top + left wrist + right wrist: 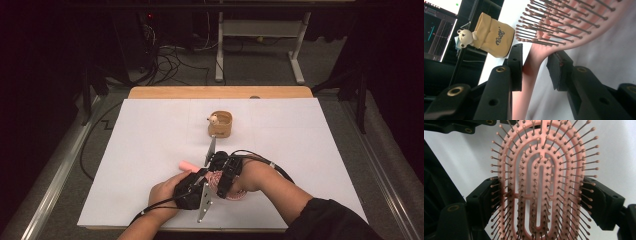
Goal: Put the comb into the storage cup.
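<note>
High view puts the pink brush low on the white tabletop, near six o'clock, with both hands crowded over it and its handle tip poking out toward ten o'clock. The right gripper pinches the brush head across its width, one pad on each rim among the bristles, the vented face turned to its camera. The left gripper straddles the neck where handle meets head; its jaws are narrowed yet not quite pressing, a slim gap showing at the pad on the three o'clock side. To do this well, I judge the left jaws should finish closing squarely on the handle just below the head, pads flat on the sides, not on the bristles, while the right gripper keeps the head steady. Only once that grip is firm should the right jaws let go. A tan pouch with a small bear stands well apart at twelve o'clock, clear of the work.
</note>
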The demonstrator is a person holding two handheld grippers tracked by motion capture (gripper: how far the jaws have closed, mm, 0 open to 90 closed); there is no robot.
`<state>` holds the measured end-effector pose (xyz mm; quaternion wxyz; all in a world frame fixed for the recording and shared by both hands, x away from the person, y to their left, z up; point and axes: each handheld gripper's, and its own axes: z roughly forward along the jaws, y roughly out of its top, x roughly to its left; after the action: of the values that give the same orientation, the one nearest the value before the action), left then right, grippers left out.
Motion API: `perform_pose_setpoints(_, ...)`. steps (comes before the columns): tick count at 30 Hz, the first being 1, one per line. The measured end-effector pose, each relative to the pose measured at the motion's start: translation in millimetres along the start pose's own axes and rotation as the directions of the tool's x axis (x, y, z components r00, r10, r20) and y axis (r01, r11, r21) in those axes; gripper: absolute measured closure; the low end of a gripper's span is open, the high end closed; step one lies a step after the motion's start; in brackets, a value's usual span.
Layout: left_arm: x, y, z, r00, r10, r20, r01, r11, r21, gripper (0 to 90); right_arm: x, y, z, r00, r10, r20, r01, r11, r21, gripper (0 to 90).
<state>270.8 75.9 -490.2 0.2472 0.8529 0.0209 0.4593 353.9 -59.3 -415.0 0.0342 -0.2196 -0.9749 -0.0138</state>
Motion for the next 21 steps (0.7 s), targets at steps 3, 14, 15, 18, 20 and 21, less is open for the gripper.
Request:
perform_pose_setpoints(3,-0.6,0.6,-0.2,0.9999,0.007,-0.014,-0.007,1.0,0.003,68.5,0.1,-0.1,-1.3,1.0,0.001,0.0,-0.001,1.0,-0.001,20.8)
perform_pose_setpoints(14,-4.2,2.4,0.7,0.9973,0.054,-0.051,-0.053,0.9985,0.016,76.0,-1.4,-1.9,-8.6,1.0,0.0,-0.003,0.0,1.0,-0.009,20.4)
perform_pose_setpoints(15,-4.5,2.6,-0.1,0.9955,0.068,-0.066,-0.067,0.9976,0.019,76.4,-1.5,-1.8,-10.5,1.0,-0.002,-0.005,0.002,1.0,-0.011,20.4)
perform_pose_setpoints(18,-5.3,2.7,0.1,0.9951,0.069,-0.07,-0.069,0.9976,0.012,77.5,-1.5,-2.0,-12.8,0.9999,0.007,-0.012,-0.007,1.0,-0.014,20.3)
perform_pose_setpoints(20,-5.0,3.0,0.1,0.9947,0.073,-0.073,-0.073,0.9973,0.013,78.3,-1.4,-2.0,-15.4,0.9999,0.011,-0.013,-0.011,1.0,-0.013,20.2)
perform_pose_setpoints(21,-4.4,3.4,-0.1,0.9946,0.074,-0.073,-0.074,0.9972,0.015,78.4,-1.5,-1.8,-16.3,0.9998,0.012,-0.013,-0.013,1.0,-0.011,20.2)
